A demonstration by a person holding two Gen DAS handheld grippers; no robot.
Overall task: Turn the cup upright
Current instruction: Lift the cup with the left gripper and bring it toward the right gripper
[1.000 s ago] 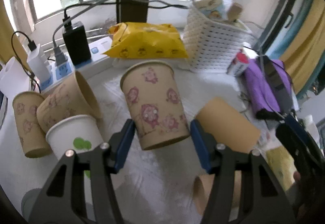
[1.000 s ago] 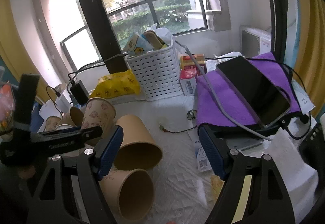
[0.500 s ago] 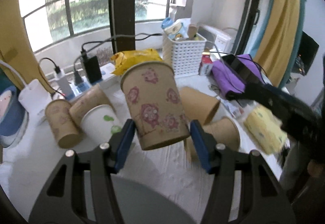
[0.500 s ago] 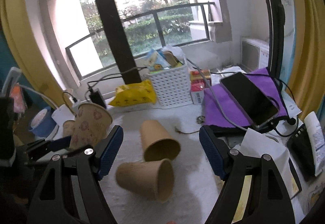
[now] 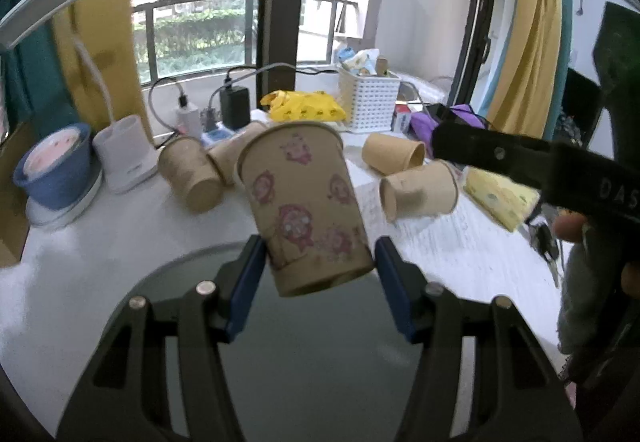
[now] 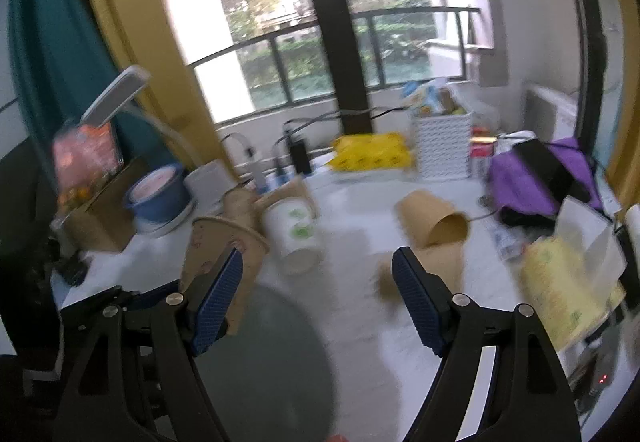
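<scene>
My left gripper (image 5: 319,282) is shut on a tan paper cup with pink figures (image 5: 304,201), held near its base, rim up and tilted slightly left, above a round grey glass plate (image 5: 288,362). The same cup (image 6: 224,258) shows at the left of the right wrist view, partly behind my finger. My right gripper (image 6: 318,302) is open and empty above the table. Plain tan cups lie on their sides (image 5: 394,159) (image 5: 420,191) (image 6: 434,222). A white cup with green print (image 6: 298,238) lies beside them.
Two more patterned cups (image 5: 192,177) lie at the left. A blue bowl (image 5: 52,169), white lamp base (image 5: 128,153), chargers (image 5: 235,107), yellow bag (image 5: 304,107), white basket (image 5: 368,101), purple cloth with phone (image 6: 540,169) and yellow sponge (image 5: 500,197) crowd the table.
My left gripper has lifted the patterned cup up and back toward the near edge, over the glass plate. My right gripper has also pulled back and up; its view is blurred.
</scene>
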